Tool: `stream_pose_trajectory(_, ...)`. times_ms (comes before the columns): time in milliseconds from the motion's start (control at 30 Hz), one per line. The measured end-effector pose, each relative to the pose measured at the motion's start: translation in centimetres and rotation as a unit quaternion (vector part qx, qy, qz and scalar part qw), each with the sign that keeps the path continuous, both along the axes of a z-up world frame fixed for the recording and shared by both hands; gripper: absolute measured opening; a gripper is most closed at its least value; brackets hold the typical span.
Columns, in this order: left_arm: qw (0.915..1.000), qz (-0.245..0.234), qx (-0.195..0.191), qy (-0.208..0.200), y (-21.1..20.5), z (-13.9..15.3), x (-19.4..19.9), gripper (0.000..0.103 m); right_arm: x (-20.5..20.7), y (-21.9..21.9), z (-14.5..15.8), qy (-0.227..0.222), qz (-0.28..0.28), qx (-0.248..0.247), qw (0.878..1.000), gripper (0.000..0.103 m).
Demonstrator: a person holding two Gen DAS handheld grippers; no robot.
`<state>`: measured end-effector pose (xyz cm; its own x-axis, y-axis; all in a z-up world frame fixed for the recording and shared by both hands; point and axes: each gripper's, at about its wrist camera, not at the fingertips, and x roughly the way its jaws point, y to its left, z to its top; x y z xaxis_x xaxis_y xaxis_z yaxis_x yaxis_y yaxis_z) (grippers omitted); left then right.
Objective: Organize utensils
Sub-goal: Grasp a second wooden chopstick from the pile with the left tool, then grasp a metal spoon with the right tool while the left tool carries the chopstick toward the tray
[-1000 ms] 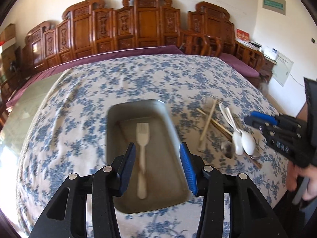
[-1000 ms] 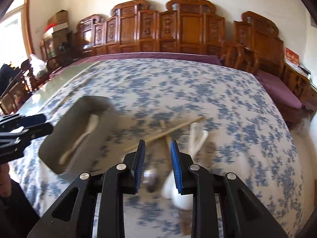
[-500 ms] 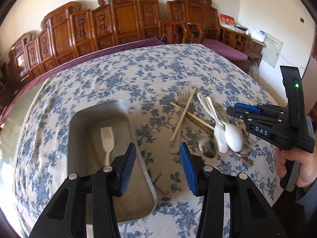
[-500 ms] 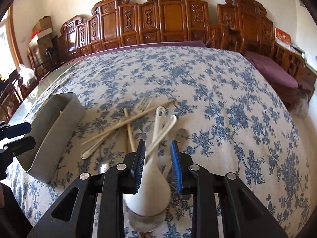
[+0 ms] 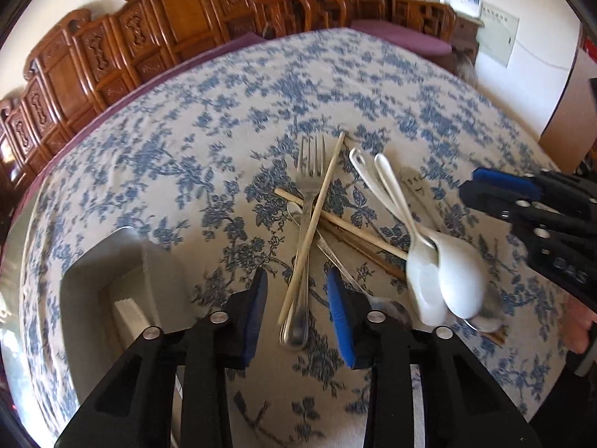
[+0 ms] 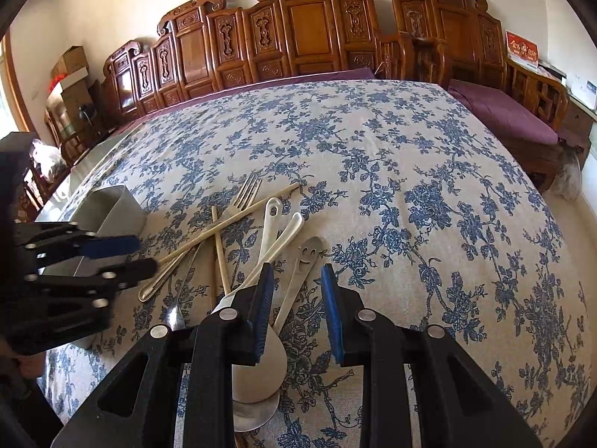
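Here the left hand-held gripper [image 5: 298, 298], closing, straddles the fork [image 5: 304, 261] untouched; right hand-held gripper [image 6: 294, 291] apart.

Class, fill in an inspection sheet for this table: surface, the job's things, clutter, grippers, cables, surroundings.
Surface: tablecloth, blue floral, covers the table.
Job's things: metal tray at left with a white utensil inside; loose pile beside it: metal fork, chopsticks crossed over it, two white spoons, smiley-handled spoon.
Clutter: nothing seen.
Grippers: left gripper open, jaws just closing, fork handle and a chopstick between them, not pinched; right gripper open over the smiley spoon's handle.
Cables: nothing seen on the table.
Surroundings: carved wooden chairs, purple cushion, boxes.
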<state>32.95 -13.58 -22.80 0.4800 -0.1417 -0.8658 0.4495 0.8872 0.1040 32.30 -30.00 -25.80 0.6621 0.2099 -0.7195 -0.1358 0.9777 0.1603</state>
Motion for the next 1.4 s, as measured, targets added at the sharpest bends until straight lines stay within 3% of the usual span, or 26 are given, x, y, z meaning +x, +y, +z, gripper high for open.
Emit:
stream_pose_trajectory(200,0.9996,0.000,0.011,0.027,-0.3,-1.3,1.1,0.024,0.0,0.6,0.1,-0.003,0.008,0.002,1.000,0.028)
stream_pose_trajectory(267,0.9995,-0.001,0.012,0.030,-0.3,-1.5,1.1,0.020,0.0,0.7,0.1,-0.002,0.009,0.002,1.000,0.028)
stream_pose_trajectory(300,0.9995,-0.001,0.012,0.030,-0.3,-1.5,1.0,0.012,0.0,0.8,0.1,-0.003,0.009,0.002,1.000,0.028)
stream_pose_trajectory(500,0.9996,-0.007,-0.015,0.023,0.1,-0.7,0.1,0.005,0.0,1.0,0.1,-0.001,0.010,0.001,1.000,0.028)
stream_pose_trajectory(933,0.9948,0.026,-0.093,-0.033,4.1,4.0,-4.1,0.004,0.2,4.7,0.4,-0.006,0.046,0.011,0.999,0.028)
stream_pose_trajectory(1200,0.9927,0.026,-0.105,-0.054,5.3,5.2,-5.0,0.004,1.4,8.2,-0.5,0.013,0.076,0.012,0.997,0.028)
stream_pose_trajectory(1400,0.9917,0.028,-0.107,-0.064,6.1,5.7,-5.6,0.004,2.3,10.6,-2.1,0.041,0.080,-0.021,0.996,0.028)
